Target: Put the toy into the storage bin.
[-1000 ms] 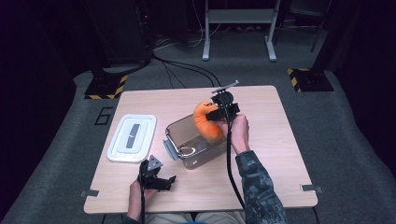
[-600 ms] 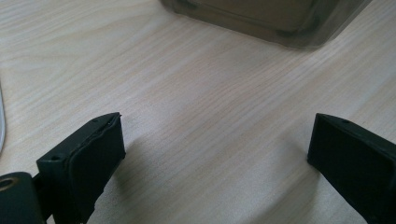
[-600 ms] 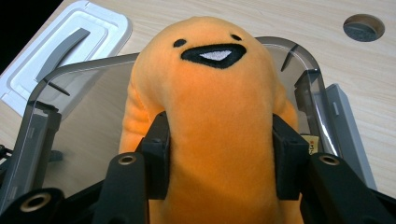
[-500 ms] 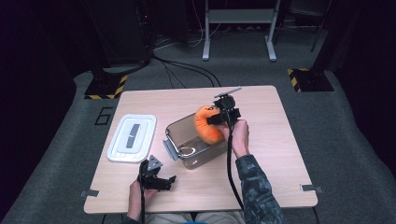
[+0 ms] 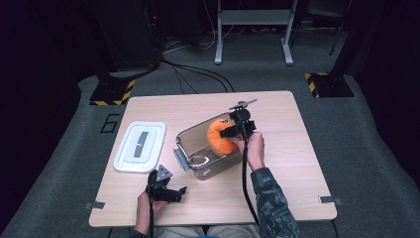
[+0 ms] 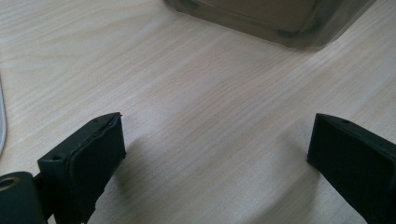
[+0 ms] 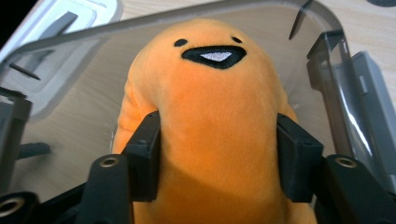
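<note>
The soft orange plush toy with a stitched black mouth and two small black eyes (image 7: 210,121) sits partly inside the clear smoky-grey plastic storage box (image 5: 184,144), which stands near the middle of the pale wood-grain bench (image 5: 292,173). In the high view the toy (image 5: 220,138) rests in the box's far right end, at about 2 o'clock from the box's centre, and bulges above the rim.

The right hand-held gripper (image 5: 236,130) reaches in over that end of the box from the 3 o'clock side. In the right gripper view its two black jaws flank the toy's body, one on each side below the face, with the pads against the plush. The jaws have just been opening with the toy between them; the plush no longer looks pinched in, though from this angle it is hard to say whether the pads still press on it or merely lie against it.

The left hand-held gripper (image 5: 168,191) rests low on the bench at about 7 o'clock from the box, near the bench's front edge. In the left gripper view its jaws stand wide apart with nothing between them but bare wood, and a corner of the box (image 6: 280,23) shows ahead.

The flat white rectangular plastic lid with a grey centre strip (image 5: 140,146) lies on the bench at 9 o'clock from the box, just beside it and not touching.
</note>
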The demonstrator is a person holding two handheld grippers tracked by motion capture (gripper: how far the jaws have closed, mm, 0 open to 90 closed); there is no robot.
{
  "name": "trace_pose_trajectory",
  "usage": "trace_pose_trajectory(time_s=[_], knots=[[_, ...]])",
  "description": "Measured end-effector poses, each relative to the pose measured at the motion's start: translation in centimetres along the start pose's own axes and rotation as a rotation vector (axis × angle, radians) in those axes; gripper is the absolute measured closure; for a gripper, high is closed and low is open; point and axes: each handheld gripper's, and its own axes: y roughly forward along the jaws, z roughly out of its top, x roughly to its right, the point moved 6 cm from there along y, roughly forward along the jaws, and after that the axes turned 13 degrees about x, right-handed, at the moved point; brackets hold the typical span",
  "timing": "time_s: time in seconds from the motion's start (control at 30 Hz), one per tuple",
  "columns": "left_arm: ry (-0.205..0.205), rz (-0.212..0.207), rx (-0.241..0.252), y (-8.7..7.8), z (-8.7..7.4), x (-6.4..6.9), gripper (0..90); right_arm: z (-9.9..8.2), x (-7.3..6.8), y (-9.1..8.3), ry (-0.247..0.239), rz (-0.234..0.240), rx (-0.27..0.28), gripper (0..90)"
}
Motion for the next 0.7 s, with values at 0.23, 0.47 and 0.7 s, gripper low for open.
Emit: trace_pose_trajectory(time_s=[0.23, 0.47, 0.7], knots=[[-0.006, -0.006, -0.002, -0.05, 0.01, -0.01, 4.3, -0.44, -0.02, 0.73, -0.084, -0.058, -0.006, 29.9], [0.000, -0.004, -0.004, -0.06, 0.00, -0.04, 4.4, -0.45, -0.34, 0.72, -0.135, -0.093, 0.000, 35.8], [-0.003, -0.003, -0.003, -0.05, 0.00, -0.03, 4.5, -0.87, -0.10, 0.93, -0.162, -0.072, -0.026, 53.0]])
